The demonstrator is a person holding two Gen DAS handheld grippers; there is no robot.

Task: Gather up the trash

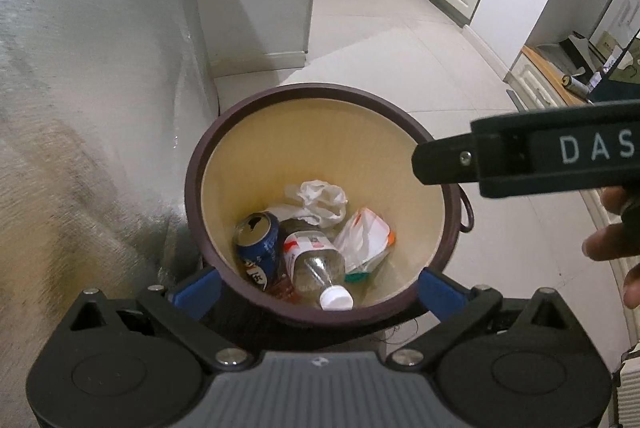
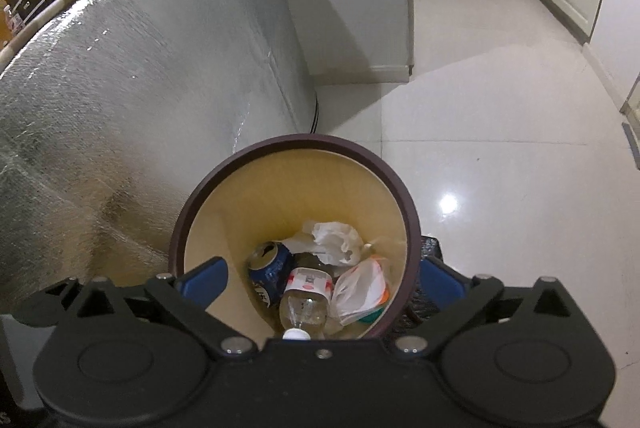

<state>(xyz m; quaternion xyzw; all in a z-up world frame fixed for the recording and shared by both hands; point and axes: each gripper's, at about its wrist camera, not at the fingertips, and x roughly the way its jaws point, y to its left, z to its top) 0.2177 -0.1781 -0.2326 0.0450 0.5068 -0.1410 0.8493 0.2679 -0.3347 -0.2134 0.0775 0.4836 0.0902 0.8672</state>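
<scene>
Over the mouth of the round bin [image 1: 316, 96], both grippers are hanging with their jaws spread wide and nothing between them: the left gripper [image 1: 318, 282] is looking straight down into it, and the right gripper [image 2: 320, 278] is doing the same from just beside. Lying at the bottom of the bin are a blue drink can [image 1: 258, 242], a clear plastic bottle [image 1: 316, 268] with a white cap, a crumpled white tissue [image 1: 320, 202] and a clear plastic bag [image 1: 366, 240] with orange print, all touching one another, so the trash seems to be collected already.

Risk is sitting mostly in the withdrawal: the two grippers are working close together over one opening, and a careless pull could be knocking one into the other or catching a blue finger [image 2: 204, 278] on the dark rim, tipping the light bin on the glossy tiled floor [image 2: 500, 148]. Silver foil sheeting [image 2: 140, 88] is standing right against the bin and could be snagging too
</scene>
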